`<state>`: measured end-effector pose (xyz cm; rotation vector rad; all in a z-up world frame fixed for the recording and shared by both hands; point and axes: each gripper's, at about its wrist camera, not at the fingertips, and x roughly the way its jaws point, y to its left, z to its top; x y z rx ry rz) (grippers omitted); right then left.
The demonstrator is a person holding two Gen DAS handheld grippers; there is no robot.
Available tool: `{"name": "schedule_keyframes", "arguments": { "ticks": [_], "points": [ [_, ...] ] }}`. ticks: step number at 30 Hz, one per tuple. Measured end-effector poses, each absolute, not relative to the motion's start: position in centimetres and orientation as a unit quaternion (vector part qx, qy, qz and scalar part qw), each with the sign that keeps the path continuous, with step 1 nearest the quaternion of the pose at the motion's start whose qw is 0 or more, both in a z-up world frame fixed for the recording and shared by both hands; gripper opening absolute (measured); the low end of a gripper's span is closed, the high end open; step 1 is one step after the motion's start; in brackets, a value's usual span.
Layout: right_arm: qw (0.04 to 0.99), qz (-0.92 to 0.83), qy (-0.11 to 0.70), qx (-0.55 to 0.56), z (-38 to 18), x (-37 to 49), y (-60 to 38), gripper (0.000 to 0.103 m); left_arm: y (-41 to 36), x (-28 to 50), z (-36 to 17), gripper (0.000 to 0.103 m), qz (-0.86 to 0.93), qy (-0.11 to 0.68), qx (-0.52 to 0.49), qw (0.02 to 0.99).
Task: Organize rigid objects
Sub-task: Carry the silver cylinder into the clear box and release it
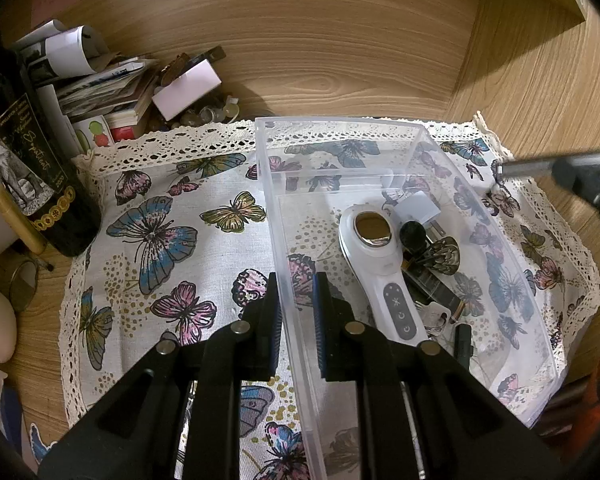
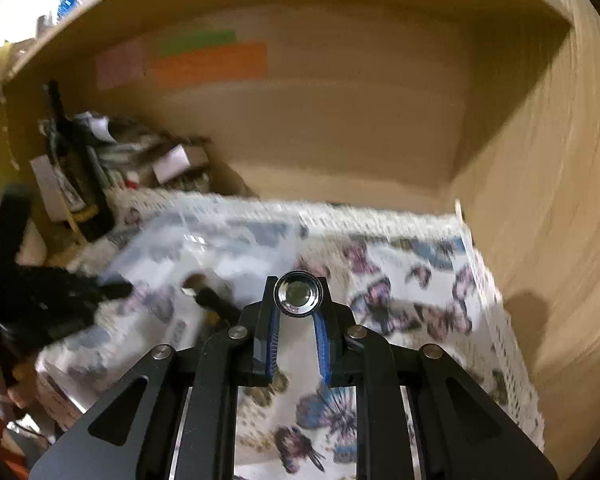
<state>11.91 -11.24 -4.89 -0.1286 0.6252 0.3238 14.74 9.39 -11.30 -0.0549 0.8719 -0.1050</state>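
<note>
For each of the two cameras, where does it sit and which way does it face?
Left wrist: sits on the left tongs, looking down and forward at the clear bin; its fingers straddle the bin's left wall.
Right wrist: sits on the right tongs, looking forward over the cloth into the wooden nook; they grip a flashlight, lens toward the camera.
Shared: the butterfly cloth, the bin, the bottle, and each other's tongs.

cloth [image 1: 168, 240]: white, butterfly print | bin [image 1: 500, 240]: clear | flashlight [image 2: 298, 294]: silver
</note>
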Motion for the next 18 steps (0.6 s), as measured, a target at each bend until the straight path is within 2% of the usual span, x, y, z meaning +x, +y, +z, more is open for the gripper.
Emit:
{"name": "schedule_keyframes", "arguments": {
  "ticks": [8, 18],
  "points": [
    [0.933, 0.207, 0.278, -0.092, -3.8, 11.6, -7.1, 0.014, 9.4, 14.7, -11.3, 0.013, -0.051, 0.422, -0.026, 0.905],
    [0.905, 0.211, 0.341, -0.143, -8.9, 12.9, -3.9, 0.014, 9.5, 14.6, -11.4, 0.013, -0.05, 0.422, -0.025, 0.905]
  ]
}}
